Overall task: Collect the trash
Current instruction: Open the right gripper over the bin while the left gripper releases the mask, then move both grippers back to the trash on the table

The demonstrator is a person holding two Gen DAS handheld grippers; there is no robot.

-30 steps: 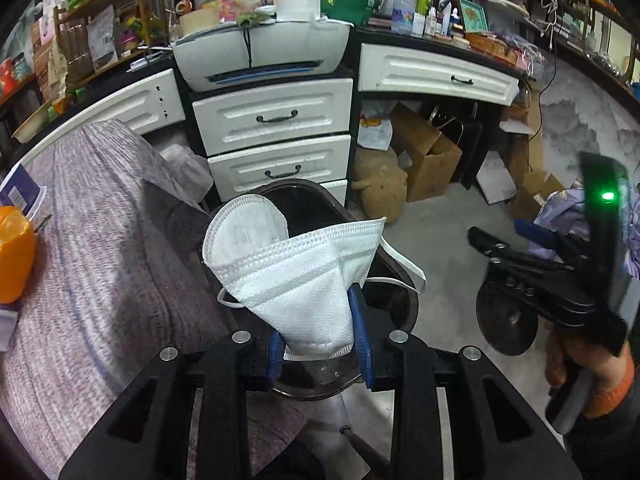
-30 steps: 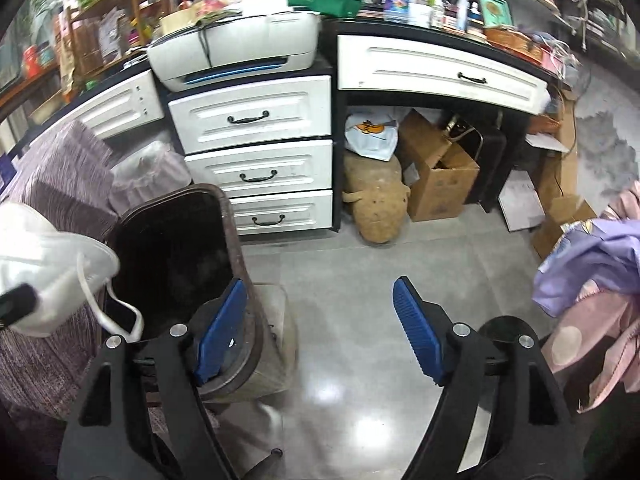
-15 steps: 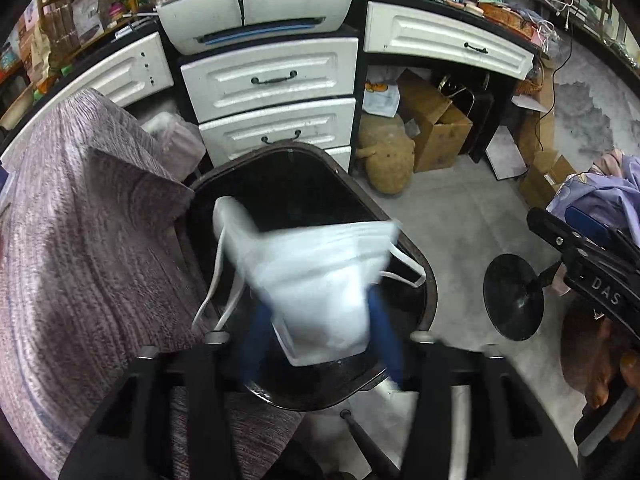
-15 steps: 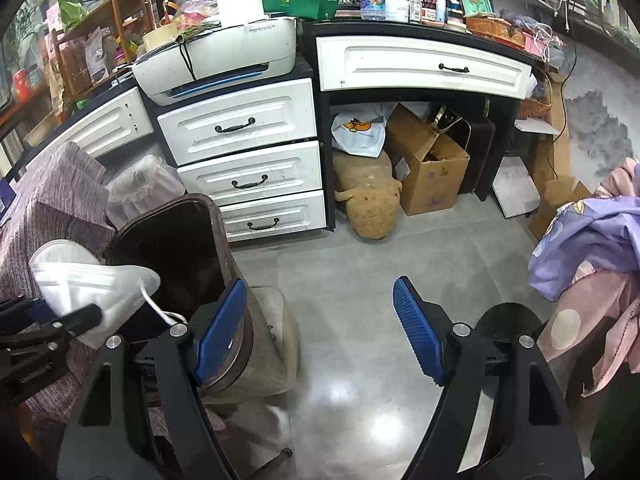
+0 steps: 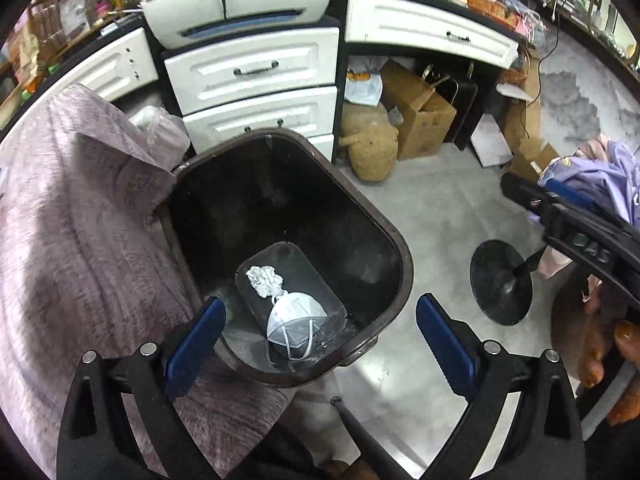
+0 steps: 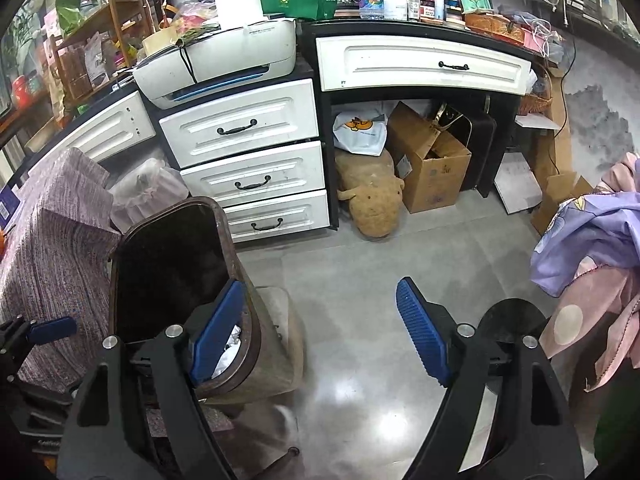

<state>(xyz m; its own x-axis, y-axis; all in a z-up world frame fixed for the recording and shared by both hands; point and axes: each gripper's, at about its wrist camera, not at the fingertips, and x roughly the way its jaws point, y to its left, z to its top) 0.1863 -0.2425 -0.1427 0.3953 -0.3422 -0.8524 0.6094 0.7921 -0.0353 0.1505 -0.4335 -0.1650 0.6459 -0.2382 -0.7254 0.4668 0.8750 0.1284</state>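
Note:
A white face mask lies on the bottom of the dark brown trash bin, beside a crumpled white paper. My left gripper hangs over the bin's near rim; its jaws are opening wide and hold nothing. In the right wrist view the same bin stands at the left. My right gripper hovers over the floor next to it, its left pad in front of the bin's rim. Its jaws are opening slightly, with nothing between them.
White drawers with a printer on top stand behind the bin. A purple-grey cloth covers the surface left of it. A plush toy, cardboard box, black round stand base and hanging garments lie to the right.
The left gripper, shut on the mask a second ago, opened over the bin and the mask fell to its bottom. The right gripper hardly moved.

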